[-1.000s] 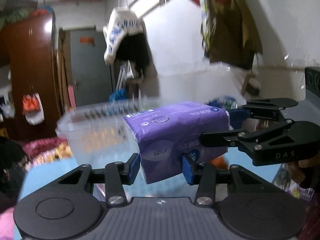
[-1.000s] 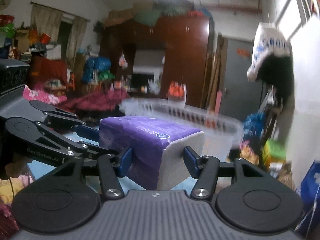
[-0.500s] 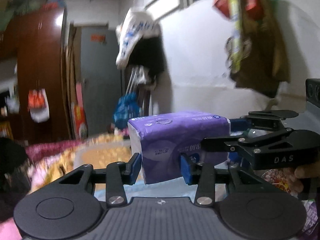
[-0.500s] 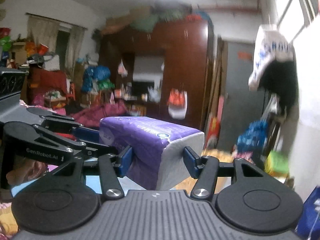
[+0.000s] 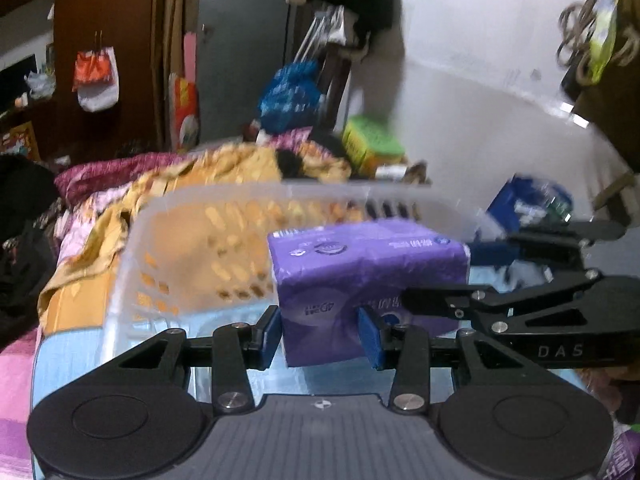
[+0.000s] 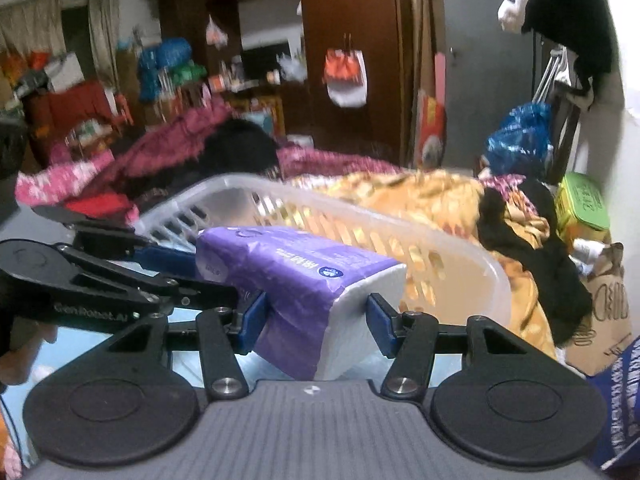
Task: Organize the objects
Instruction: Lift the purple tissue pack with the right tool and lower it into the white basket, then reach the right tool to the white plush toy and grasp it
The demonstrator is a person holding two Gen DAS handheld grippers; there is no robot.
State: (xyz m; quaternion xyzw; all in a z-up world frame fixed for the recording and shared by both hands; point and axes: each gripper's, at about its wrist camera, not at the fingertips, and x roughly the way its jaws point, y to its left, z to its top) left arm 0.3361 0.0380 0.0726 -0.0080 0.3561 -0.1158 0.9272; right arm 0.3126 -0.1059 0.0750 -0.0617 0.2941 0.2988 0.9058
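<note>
Left gripper (image 5: 320, 332): blue pads clamped on one end of the purple tissue pack (image 5: 368, 276), jaws narrow. Right gripper (image 6: 314, 322): pads pressing the pack's other end, set a bit wider. Pack hangs in the air between both, just in front of the clear plastic basket (image 5: 192, 248).

Right wrist view only: pack's open white end w/ stacked tissue edges, plus part of a hand (image 6: 20, 344) at the left edge. Left wrist view only: pack's long printed side, and a blue packet (image 5: 524, 204) past the right gripper's arm.

Beyond basket, both views: yellow patterned blanket (image 6: 432, 196), green box (image 6: 584, 204), blue bag (image 5: 288, 92), brown wardrobe (image 6: 352, 20); all blurred.
</note>
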